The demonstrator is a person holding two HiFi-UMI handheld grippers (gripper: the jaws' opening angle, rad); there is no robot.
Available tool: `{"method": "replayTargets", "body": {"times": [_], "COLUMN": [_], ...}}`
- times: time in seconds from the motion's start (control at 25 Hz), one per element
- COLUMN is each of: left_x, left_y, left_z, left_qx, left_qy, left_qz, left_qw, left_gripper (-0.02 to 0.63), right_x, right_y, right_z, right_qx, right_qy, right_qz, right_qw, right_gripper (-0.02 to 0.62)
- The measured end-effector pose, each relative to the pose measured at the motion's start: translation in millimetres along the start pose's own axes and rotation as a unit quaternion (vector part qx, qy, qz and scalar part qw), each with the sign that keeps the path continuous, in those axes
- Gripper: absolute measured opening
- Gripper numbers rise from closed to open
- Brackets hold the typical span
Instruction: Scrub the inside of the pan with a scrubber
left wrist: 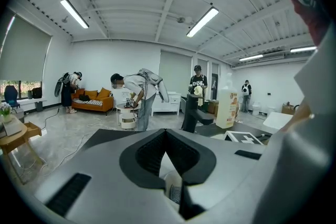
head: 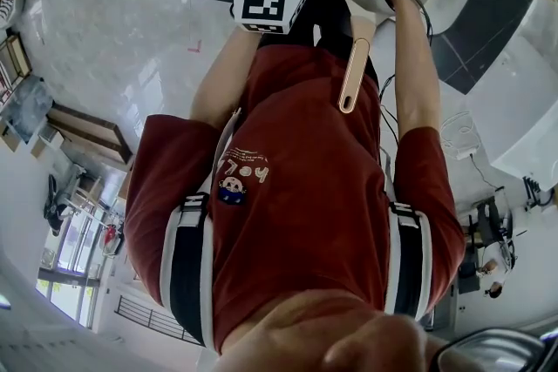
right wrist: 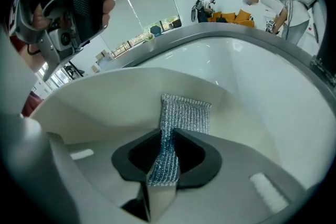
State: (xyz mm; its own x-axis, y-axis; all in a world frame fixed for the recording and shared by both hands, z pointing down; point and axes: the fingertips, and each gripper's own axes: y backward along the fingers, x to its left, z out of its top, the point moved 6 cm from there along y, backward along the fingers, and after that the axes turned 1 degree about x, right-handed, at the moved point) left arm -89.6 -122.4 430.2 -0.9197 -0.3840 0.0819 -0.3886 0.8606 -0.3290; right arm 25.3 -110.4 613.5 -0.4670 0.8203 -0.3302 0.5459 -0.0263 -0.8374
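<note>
This looks like a big open studio or test lab dressed up as a home rather than a lived-in house. Long strip lights [left wrist: 73, 13] run under a white beamed ceiling [left wrist: 136, 2], over a wide, pale polished floor [left wrist: 68, 131]. An orange sofa [left wrist: 93, 100] stands by the far wall and a tall black tap [left wrist: 193, 113] rises from a dark bench [left wrist: 220, 128]. Several people stand about, one bent-over person with a backpack rig [left wrist: 134, 93] leaning over a small round white table [left wrist: 127, 115].

Silver ribbed scrubber [right wrist: 184, 113], cream pan [right wrist: 115, 97], tan handle [head: 354, 74], red shirt [head: 305, 187].
</note>
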Motion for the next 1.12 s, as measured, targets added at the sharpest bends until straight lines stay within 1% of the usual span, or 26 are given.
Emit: {"method": "replayTargets", "body": {"times": [0.2, 0.52, 0.64, 0.76, 0.92, 1.0, 1.12], "left_x": [-3, -2, -2, -3, -5, -6, -7], "left_y": [2, 0, -2, -4, -7, -8, -9], "left_z": [-2, -3, -3, -4, -5, -5, -4], "left_qx": [0.002, 0.005, 0.006, 0.007, 0.008, 0.008, 0.009], "left_qy": [-0.002, -0.004, -0.005, -0.005, -0.004, -0.005, -0.005], "left_qz": [-0.002, -0.009, -0.013, -0.017, -0.025, -0.029, -0.034], "left_qw": [1.0000, 0.9999, 0.9999, 0.9998, 0.9996, 0.9995, 0.9994], "left_gripper": [0.006, 0.006, 0.006, 0.006, 0.006, 0.006, 0.006], "right_x": [-14, -43, -54, -64, -70, -71, -70], "right_y": [-10, -9, -9, -8, -5, -2, 6], "right_z": [-4, -5, -17, -30, -42, -49, -56], "right_qx": [0.010, 0.027, 0.057, 0.088, 0.126, 0.153, 0.194], "right_qy": [-0.011, -0.020, -0.023, -0.017, -0.016, -0.017, -0.011], "right_qz": [-0.020, -0.096, -0.118, -0.148, -0.177, -0.180, -0.172], "right_qw": [1.000, 0.995, 0.991, 0.985, 0.976, 0.972, 0.966], "right_gripper": [0.084, 0.080, 0.078, 0.075, 0.074, 0.072, 0.071]}}
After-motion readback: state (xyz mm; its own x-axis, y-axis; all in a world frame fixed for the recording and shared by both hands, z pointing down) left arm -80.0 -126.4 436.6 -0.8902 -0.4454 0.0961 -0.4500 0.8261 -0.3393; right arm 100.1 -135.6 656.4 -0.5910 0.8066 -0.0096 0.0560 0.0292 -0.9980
